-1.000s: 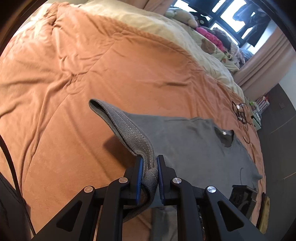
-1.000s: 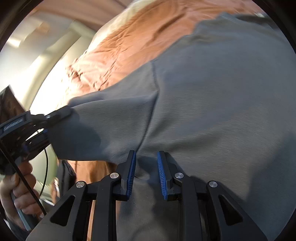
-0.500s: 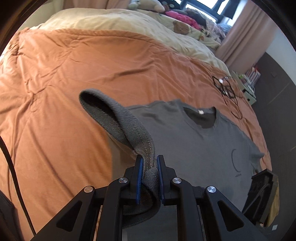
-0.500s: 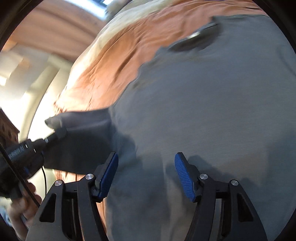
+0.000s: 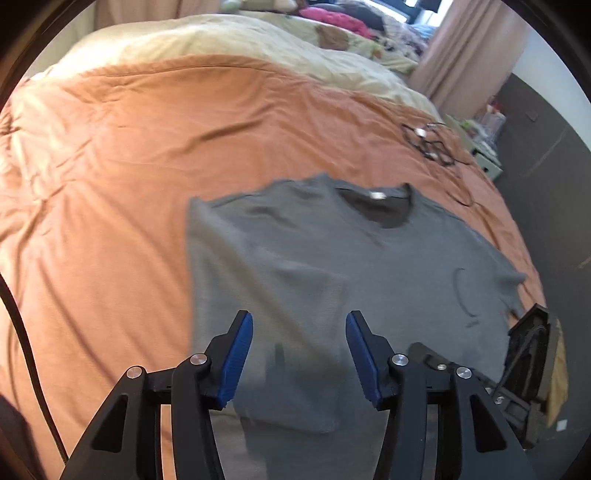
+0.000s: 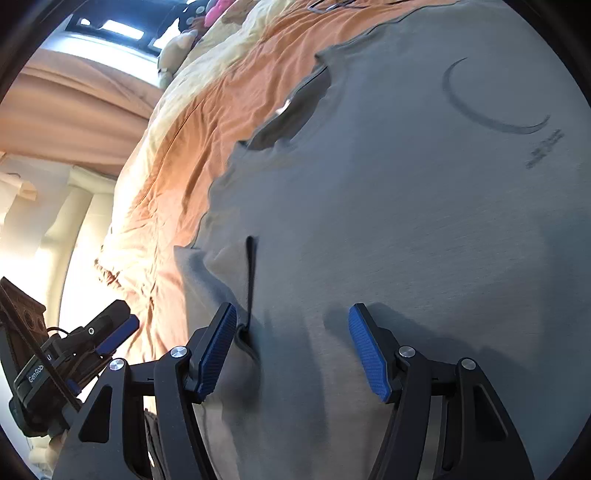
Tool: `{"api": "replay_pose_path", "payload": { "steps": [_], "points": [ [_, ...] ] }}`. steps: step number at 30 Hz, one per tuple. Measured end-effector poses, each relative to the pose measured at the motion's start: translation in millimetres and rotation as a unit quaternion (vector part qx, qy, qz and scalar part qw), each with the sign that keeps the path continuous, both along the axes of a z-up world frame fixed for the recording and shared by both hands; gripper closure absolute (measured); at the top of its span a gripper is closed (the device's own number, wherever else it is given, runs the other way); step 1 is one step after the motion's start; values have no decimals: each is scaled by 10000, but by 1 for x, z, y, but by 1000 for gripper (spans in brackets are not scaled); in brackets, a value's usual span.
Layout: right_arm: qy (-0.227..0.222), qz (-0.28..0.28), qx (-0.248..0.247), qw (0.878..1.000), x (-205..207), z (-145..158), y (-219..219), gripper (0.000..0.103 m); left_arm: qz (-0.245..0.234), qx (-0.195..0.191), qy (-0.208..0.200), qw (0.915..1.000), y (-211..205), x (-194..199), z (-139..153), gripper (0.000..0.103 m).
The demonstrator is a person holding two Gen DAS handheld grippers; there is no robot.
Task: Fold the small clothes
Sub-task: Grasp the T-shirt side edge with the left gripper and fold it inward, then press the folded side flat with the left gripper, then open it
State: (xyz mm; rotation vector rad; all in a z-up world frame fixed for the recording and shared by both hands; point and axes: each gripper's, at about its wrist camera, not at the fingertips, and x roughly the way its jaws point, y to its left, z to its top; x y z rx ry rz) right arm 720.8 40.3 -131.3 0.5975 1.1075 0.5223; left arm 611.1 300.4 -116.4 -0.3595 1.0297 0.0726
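A grey T-shirt (image 5: 332,266) lies front up on the orange bedspread (image 5: 110,166), collar away from me, its left sleeve folded in over the body. My left gripper (image 5: 299,350) is open and empty, just above the folded sleeve. My right gripper (image 6: 291,347) is open and empty, low over the same shirt (image 6: 406,206), whose crescent logo (image 6: 487,107) shows at the upper right. The left gripper also shows in the right wrist view (image 6: 99,339), at the shirt's left edge.
A tangle of black cables (image 5: 432,144) lies on the bedspread beyond the shirt. A cream duvet (image 5: 221,40) and soft toys (image 5: 332,22) lie at the far end of the bed. A dark wall (image 5: 546,155) stands on the right.
My left gripper has opened and let go of the sleeve, which now lies folded over the shirt's body. My right gripper opened half a second ago and stays open.
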Motion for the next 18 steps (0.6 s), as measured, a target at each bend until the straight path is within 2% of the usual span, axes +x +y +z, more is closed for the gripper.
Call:
{"api": "replay_pose_path", "payload": {
  "steps": [6, 11, 15, 18],
  "points": [
    [98, 452, 303, 9985, 9, -15, 28, 41, 377, 137, 376, 9985, 36, -25, -30, 48],
    [-55, 608, 387, 9974, 27, -31, 47, 41, 296, -12, 608, 9977, 48, -48, -59, 48],
    [-74, 528, 429, 9977, 42, -41, 55, 41, 217, -109, 679, 9974, 56, -60, -77, 48],
    [-117, 574, 272, 9979, 51, -40, 62, 43, 234, -274, 727, 9967, 62, -67, -90, 49]
  ]
}}
